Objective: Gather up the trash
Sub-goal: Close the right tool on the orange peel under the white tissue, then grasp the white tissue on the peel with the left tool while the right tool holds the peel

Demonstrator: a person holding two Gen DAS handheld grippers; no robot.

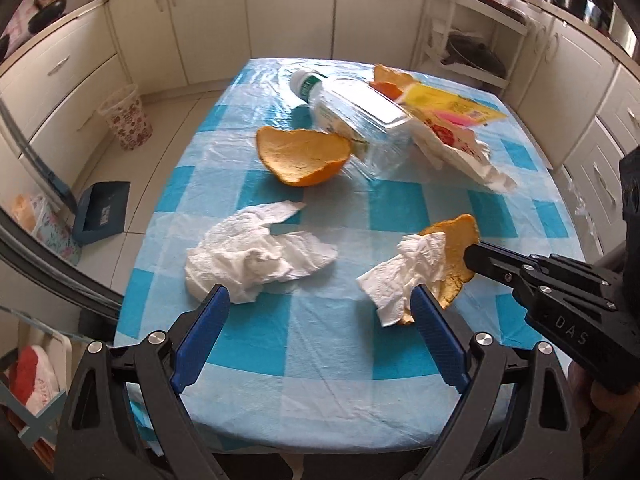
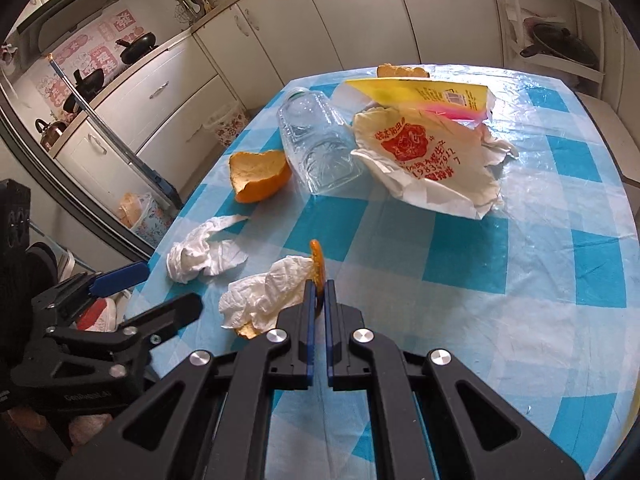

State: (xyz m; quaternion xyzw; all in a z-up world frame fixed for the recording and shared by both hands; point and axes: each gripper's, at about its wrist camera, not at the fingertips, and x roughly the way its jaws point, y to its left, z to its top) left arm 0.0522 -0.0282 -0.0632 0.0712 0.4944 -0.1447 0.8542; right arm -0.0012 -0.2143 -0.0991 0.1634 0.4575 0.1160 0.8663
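Note:
On the blue checked tablecloth [image 1: 320,340] lie a crumpled white tissue [image 1: 256,256], a large orange peel [image 1: 302,156], a clear plastic bottle [image 1: 356,116] on its side, a printed paper wrapper [image 2: 432,164] and a yellow packet [image 2: 424,94]. My right gripper [image 2: 319,286] is shut on a small orange peel [image 2: 317,266], with a second tissue [image 2: 266,292] against it; the peel also shows in the left wrist view [image 1: 456,256]. My left gripper [image 1: 320,300] is open and empty, low over the table's near edge, between the two tissues.
A floral waste bin [image 1: 126,116] stands on the floor left of the table. A dark box [image 1: 102,212] and bags lie on the floor nearer. White cabinets ring the room; a shelf rack with a pan [image 1: 472,56] stands behind the table. Another peel [image 1: 390,80] lies at the far edge.

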